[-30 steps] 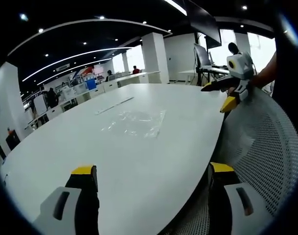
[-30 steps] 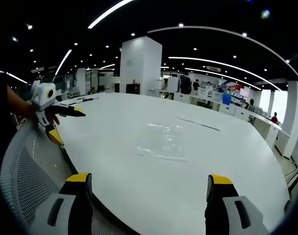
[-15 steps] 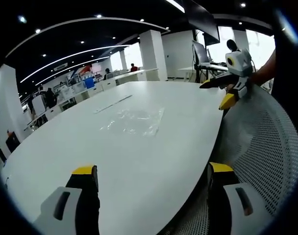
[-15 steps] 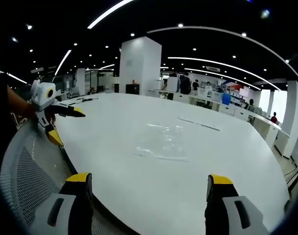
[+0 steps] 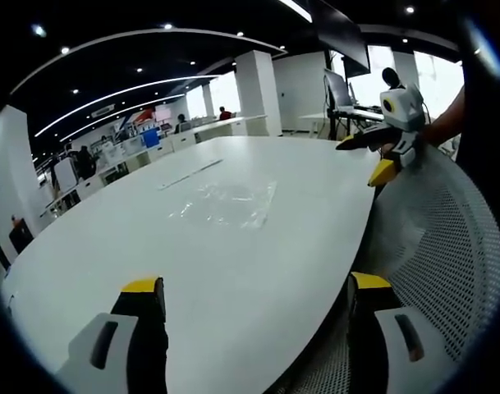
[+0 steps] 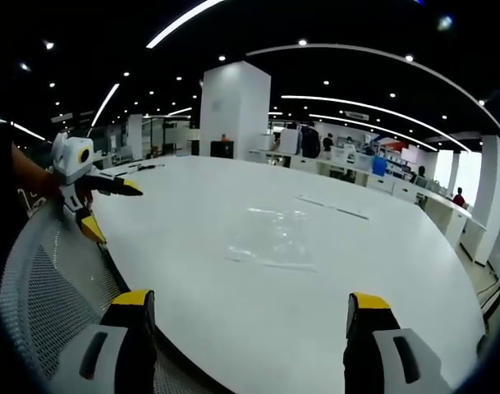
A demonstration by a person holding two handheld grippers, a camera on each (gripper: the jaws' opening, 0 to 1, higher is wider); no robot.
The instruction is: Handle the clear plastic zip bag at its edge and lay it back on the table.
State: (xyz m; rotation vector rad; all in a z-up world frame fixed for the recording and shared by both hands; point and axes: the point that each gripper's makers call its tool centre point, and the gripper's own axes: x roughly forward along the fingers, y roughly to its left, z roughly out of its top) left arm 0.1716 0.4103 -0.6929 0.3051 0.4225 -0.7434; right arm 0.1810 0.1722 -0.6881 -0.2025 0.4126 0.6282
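Clear plastic zip bag (image 5: 230,203) (image 6: 272,238), flat on white table (image 5: 151,246) (image 6: 192,222), mid-tabletop.

Clear bag (image 5: 230,203) on white table (image 5: 151,246); yellow-tipped left claw (image 5: 258,289).

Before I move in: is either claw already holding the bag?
No. The bag lies flat on the table, well ahead of both open claws, left and right.

open office with white pillar (image 6: 236,107), dark ceiling (strip lights), distant desks (image 5: 221,127)
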